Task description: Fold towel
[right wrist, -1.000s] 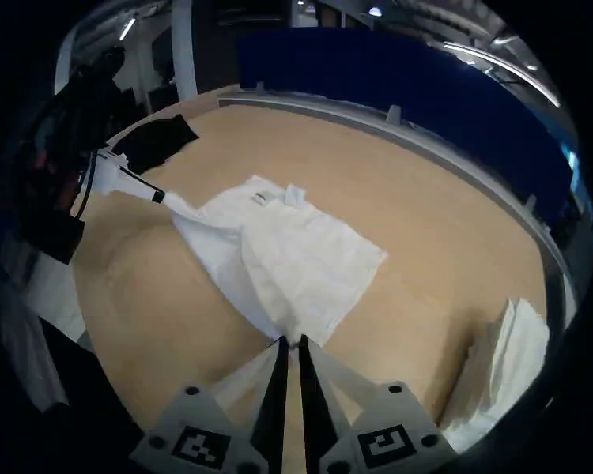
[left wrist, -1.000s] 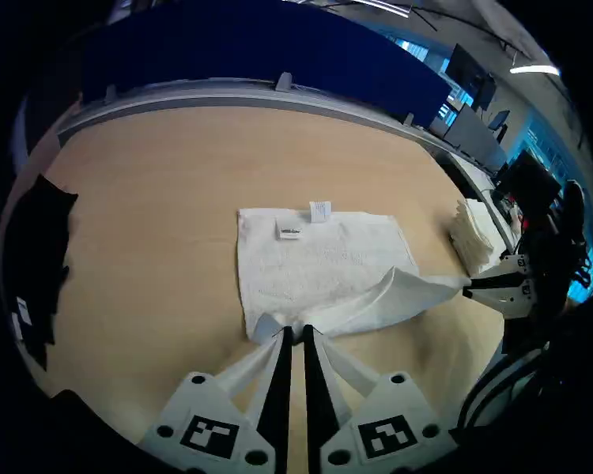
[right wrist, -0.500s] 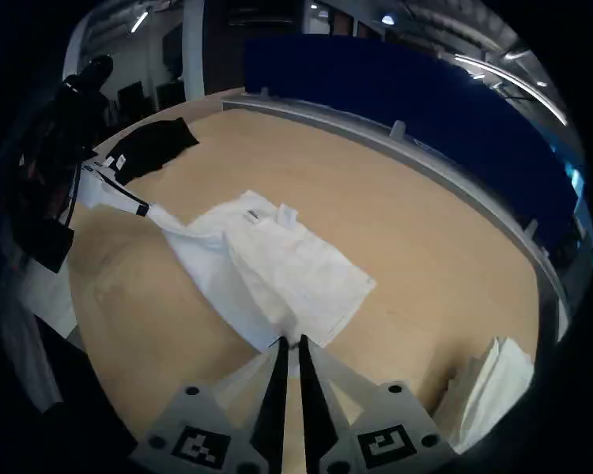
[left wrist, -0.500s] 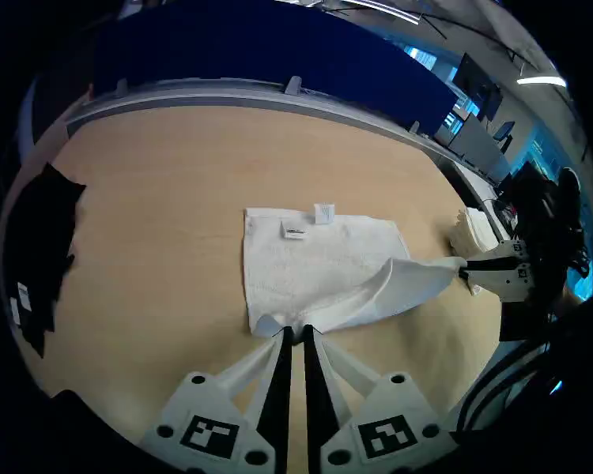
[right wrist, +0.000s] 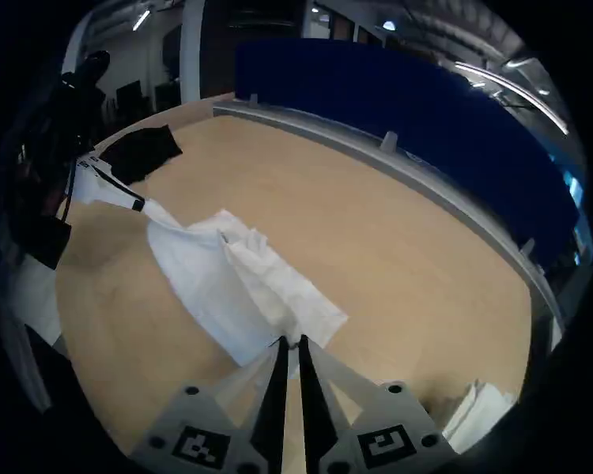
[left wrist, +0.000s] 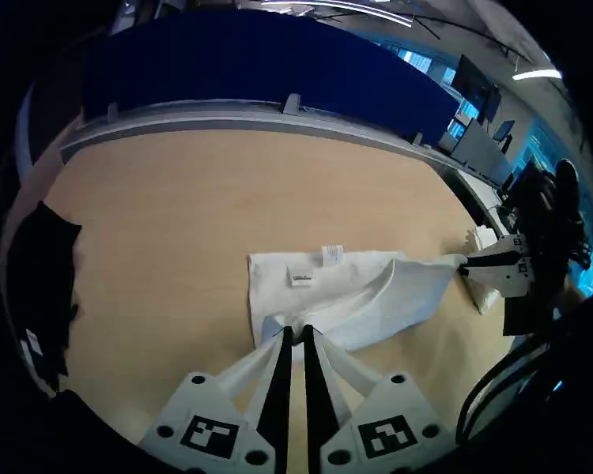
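Observation:
A white towel lies partly folded on the wooden table, its near edge lifted over the flat part. My left gripper is shut on the towel's near left corner. In the left gripper view the other gripper holds the opposite corner at the right. In the right gripper view the towel stretches from my right gripper, shut on its corner, to the left gripper at the left. Two small labels show on the flat part.
A black cloth lies at the table's left edge, also seen as the black cloth in the right gripper view. A stack of folded white towels sits at the right. A blue partition backs the table. A person in dark clothes stands beside it.
Both grippers have carried the towel's near edge forward over the flat part, so less of the flat towel shows. The fold now covers more of it.

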Tool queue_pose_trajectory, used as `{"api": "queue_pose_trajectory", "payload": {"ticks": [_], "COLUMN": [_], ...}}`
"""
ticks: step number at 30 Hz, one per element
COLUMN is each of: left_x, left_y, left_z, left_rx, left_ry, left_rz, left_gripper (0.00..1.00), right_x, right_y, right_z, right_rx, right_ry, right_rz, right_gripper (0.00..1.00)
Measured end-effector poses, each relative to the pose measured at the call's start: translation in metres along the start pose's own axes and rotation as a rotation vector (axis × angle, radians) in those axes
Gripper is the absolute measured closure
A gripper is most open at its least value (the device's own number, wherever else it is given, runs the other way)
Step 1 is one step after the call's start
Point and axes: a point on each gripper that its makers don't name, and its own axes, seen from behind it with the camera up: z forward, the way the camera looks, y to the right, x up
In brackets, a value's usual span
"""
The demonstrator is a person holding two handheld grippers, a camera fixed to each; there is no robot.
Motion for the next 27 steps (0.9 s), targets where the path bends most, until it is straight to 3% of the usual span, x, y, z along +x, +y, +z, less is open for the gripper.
{"api": "queue_pose_trajectory", "payload": {"ticks": [9,18,27], "left_x": [0.026,0.02,0.012], "left_y": [-0.012,-0.025,-0.033], "left_z": [0.029,0.063,0.086], "left_rx": [0.011,0.025,0.036], "left_ry": [0.0,-0.04,-0.061], "left_rz": [0.01,0.012,-0.004], "left_gripper": [0.9,0.9,0.9], "right_x": [0.008,-0.003,-0.018], "right_y": [0.029,0.036,0.034], "right_z": [0.024,0.051,0.071], "right_rx": [-0.011,0.005,0.005], "right_ry": [-0.018,-0.049,-0.08], "right_rz": [0.012,0.039,0.062], "right_gripper": [0.91,0.91,0.91]}}
